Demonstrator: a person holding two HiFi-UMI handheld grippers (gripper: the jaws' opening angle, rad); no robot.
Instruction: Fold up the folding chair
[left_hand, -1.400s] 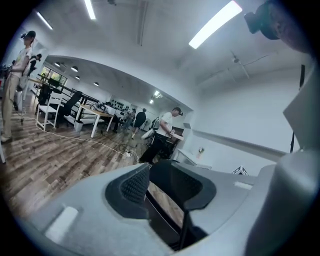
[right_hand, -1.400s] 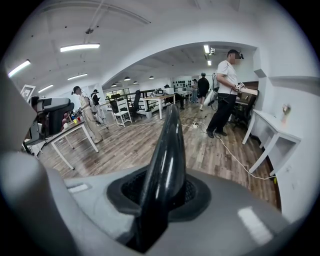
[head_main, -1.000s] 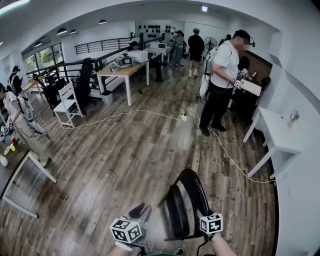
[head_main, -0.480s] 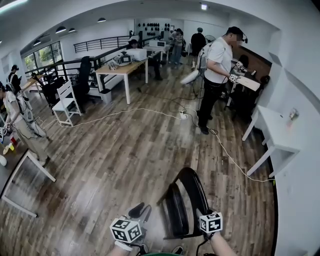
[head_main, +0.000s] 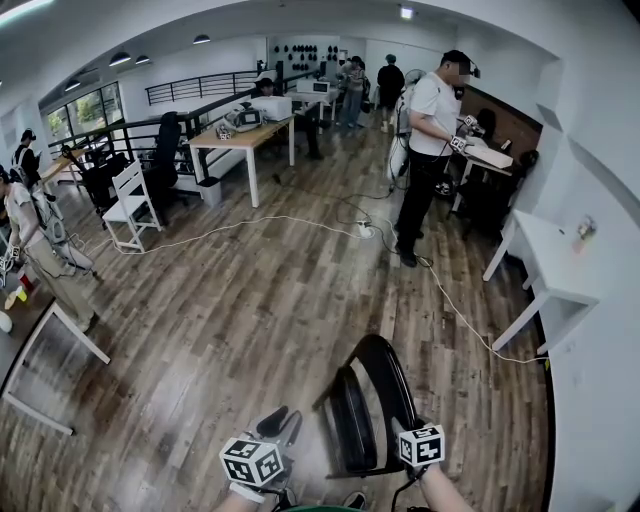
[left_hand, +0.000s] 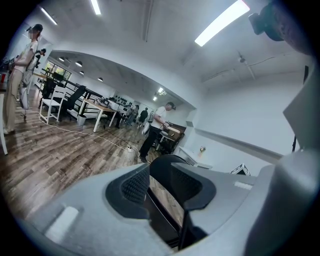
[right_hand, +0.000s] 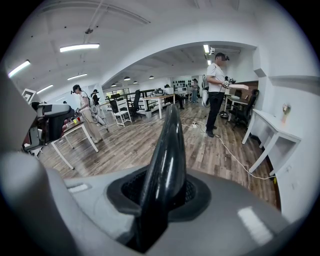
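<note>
A black folding chair (head_main: 365, 405) stands on the wood floor just in front of me, seat and curved backrest close together. My right gripper (head_main: 408, 438) is at the chair's right edge. In the right gripper view its jaws (right_hand: 162, 192) are shut on the glossy black backrest edge (right_hand: 167, 150), which rises upright between the pads. My left gripper (head_main: 280, 425) hovers left of the chair. In the left gripper view it (left_hand: 160, 182) stands open, and the chair (left_hand: 161, 225) and floor show through the gap between its pads.
A person in a white shirt (head_main: 430, 150) stands at the back right beside a white cable (head_main: 300, 225) that trails across the floor. A white desk (head_main: 555, 270) lines the right wall. A white table frame (head_main: 60, 340) is at left, with a wooden table (head_main: 245, 140) and white chair (head_main: 135, 205) farther back.
The person in the white shirt has shifted a little farther back. Neither gripper nor the chair has moved.
</note>
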